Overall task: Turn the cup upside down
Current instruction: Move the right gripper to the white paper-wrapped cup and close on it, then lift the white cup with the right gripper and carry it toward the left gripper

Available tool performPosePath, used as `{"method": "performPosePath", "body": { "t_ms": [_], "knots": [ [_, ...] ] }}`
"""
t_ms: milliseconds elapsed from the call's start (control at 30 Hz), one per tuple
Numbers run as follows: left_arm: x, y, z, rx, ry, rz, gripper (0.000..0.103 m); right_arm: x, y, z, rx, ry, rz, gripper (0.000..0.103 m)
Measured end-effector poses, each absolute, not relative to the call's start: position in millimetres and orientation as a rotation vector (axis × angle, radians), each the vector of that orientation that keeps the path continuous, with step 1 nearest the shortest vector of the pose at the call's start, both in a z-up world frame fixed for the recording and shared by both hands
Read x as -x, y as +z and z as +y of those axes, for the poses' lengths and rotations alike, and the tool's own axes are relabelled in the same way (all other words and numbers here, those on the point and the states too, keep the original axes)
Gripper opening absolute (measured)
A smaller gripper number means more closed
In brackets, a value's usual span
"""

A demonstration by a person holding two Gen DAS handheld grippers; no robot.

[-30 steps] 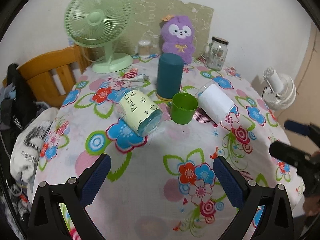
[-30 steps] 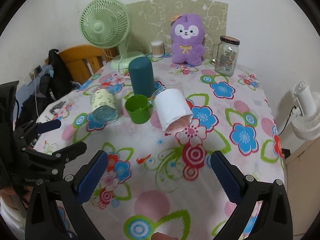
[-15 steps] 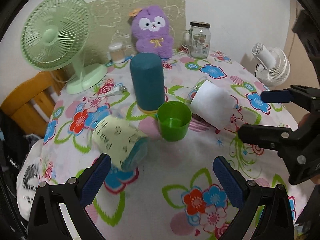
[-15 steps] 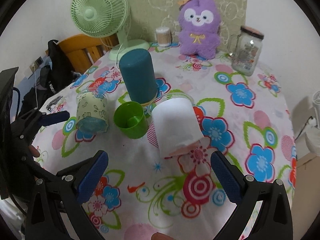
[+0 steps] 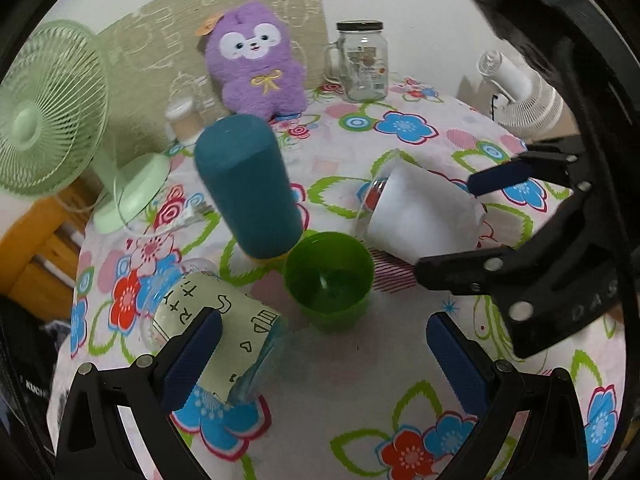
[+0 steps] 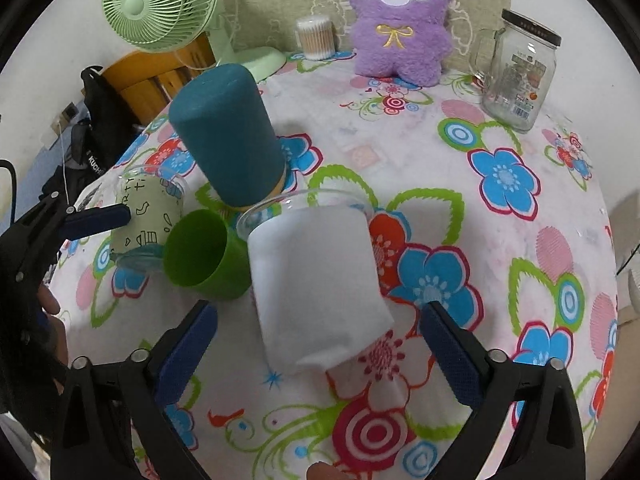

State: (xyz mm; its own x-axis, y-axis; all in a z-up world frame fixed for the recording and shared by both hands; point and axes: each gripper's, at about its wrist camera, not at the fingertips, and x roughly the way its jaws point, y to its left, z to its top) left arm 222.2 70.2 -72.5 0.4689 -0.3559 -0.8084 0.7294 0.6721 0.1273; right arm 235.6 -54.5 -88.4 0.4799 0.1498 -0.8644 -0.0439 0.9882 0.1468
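Observation:
A green cup [image 5: 330, 278] [image 6: 204, 254] stands upright, mouth up, in the middle of the flowered table. A clear cup with a white sleeve [image 5: 420, 216] [image 6: 316, 284] lies on its side to its right. A clear cup with a pale green printed sleeve [image 5: 212, 340] [image 6: 150, 216] lies on its side to its left. A teal cup [image 5: 248, 184] [image 6: 228, 136] stands mouth down behind. My left gripper [image 5: 320, 360] is open, just short of the green cup. My right gripper [image 6: 320, 352] is open, its jaws either side of the white-sleeved cup's near end.
A purple plush toy [image 6: 400, 20], a glass jar [image 6: 516, 68], a cotton-swab tub [image 6: 316, 36] and a green desk fan [image 6: 160, 0] stand at the back. A wooden chair [image 5: 36, 248] is at the left, a white fan [image 5: 524, 92] beyond the right edge.
Both grippers have moved forward toward the cups. The left now faces the green cup closely; the right has come up around the white-sleeved cup. The cups have not moved.

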Motion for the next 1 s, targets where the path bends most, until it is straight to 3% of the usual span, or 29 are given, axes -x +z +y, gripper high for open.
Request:
{"method": "performPosePath", "body": {
  "t_ms": [133,667,1000],
  "knots": [
    [-225,-74,65,-0.514,-0.702,0.838,0.103,-245,-95,-55,-0.104,0.150,1.086,0.074],
    [-227,-64,74,-0.452,-0.703,0.853,0.103,-219,-66,-49,-0.086,0.154,0.996,0.070],
    [-189,-48,88,-0.464,-0.726,0.822,0.103,-168,-44,-24,-0.055,0.185,0.964,0.070]
  ]
}}
